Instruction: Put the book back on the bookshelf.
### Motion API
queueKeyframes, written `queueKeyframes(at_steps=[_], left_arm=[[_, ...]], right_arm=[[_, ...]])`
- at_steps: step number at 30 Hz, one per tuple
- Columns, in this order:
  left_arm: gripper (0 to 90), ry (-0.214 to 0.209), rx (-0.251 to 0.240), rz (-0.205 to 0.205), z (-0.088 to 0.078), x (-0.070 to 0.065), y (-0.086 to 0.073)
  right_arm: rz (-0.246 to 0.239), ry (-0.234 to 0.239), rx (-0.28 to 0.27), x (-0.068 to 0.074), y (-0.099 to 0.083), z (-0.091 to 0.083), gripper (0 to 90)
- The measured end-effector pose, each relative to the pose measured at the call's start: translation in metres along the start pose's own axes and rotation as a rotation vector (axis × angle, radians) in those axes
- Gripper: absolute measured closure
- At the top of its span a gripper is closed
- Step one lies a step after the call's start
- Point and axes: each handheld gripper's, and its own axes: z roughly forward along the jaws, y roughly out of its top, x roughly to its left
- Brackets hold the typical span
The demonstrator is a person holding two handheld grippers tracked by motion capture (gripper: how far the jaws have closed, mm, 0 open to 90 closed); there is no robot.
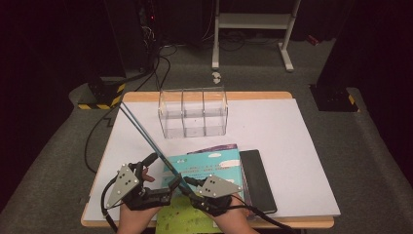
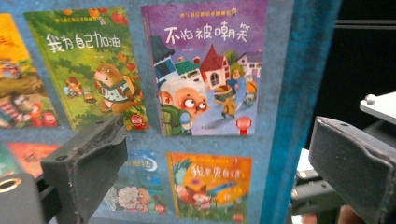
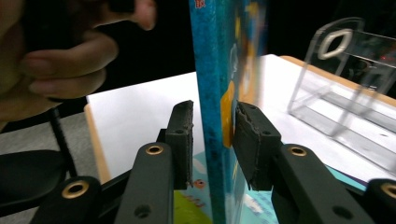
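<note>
The right gripper (image 3: 212, 140) straddles the bottom edge of a thin blue book (image 3: 219, 93) stood on edge; its pads sit just beside the covers, and I cannot tell whether they press. Likely this steadies the book upright for slotting into the clear organizer (image 1: 193, 111) at the table's far side. The left gripper (image 2: 215, 163) hangs released, jaws wide, facing the back cover. One raised book, several more stacked near the front edge (image 1: 214, 161), one dark book to their right (image 1: 258, 180), and three compartments in the organizer.
</note>
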Motion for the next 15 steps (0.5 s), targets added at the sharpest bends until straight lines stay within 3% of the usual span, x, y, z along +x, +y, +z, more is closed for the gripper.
queueKeyframes(at_steps=[10, 12, 15], left_arm=[[9.5, 0.137, 0.06, 0.046, -0.006, 0.0, 0.002], [15.1, 0.154, 0.063, 0.05, -0.008, 0.001, 0.003], [15.5, 0.158, 0.07, 0.058, -0.008, 0.003, 0.003]], right_arm=[[-0.035, 0.074, 0.023, 0.016, 0.002, 0.016, 63.5], [-0.037, 0.083, 0.037, 0.017, 0.001, 0.013, 60.8], [-0.03, 0.082, 0.044, 0.015, -0.001, 0.005, 58.2]])
